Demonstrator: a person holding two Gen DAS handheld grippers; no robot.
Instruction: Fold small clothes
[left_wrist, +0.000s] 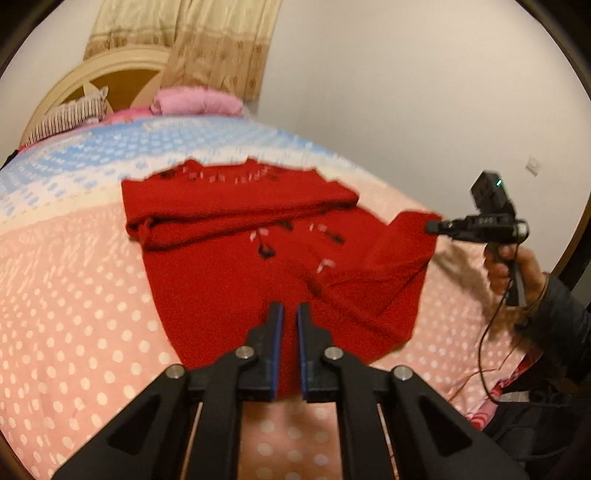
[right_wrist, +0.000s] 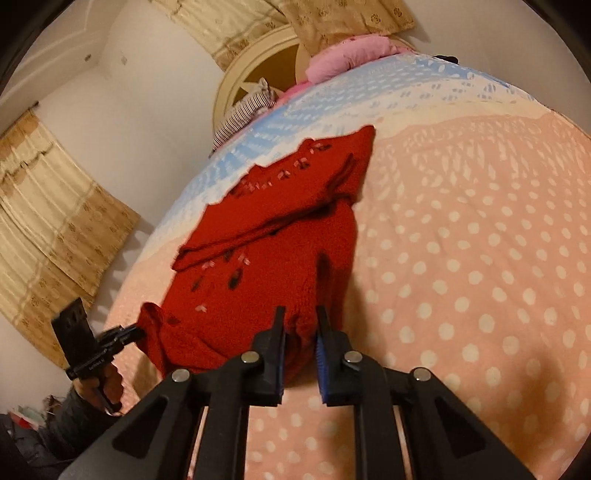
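**Inspector:** Location of the garment?

**Assistant:** The red sweater (left_wrist: 229, 280) lies flat on the bed (left_wrist: 74, 295), on the pink dotted cover. Its collar (left_wrist: 251, 162) is at the far end, towards the headboard (left_wrist: 110, 77). Its hem is at the near end, towards the person. One sleeve (left_wrist: 240, 210) is already folded across the chest.

**Inspector:** State of the tools?

**Assistant:** The left hand-held gripper (left_wrist: 290, 306) stands narrow, with red knit pinched between its pads at one hem corner. The right hand-held gripper (right_wrist: 300, 310) is likewise closed on bunched hem fabric at the other corner. That corner is raised slightly off the cover.

**Inspector:** The governing relation?

**Assistant:** The sweater's long axis runs straight away from both tools, hem to collar. The two grips sit across that axis, at opposite ends of the hem. Neither hand is clearly nearer the collar.

**Inspector:** Assessment?

**Assistant:** In my judgement the next fold carries the hem forward along that axis onto the chest. Both hands would need to travel together. If one leads, the fold line will probably skew and the loose knit may drag the folded sleeve.
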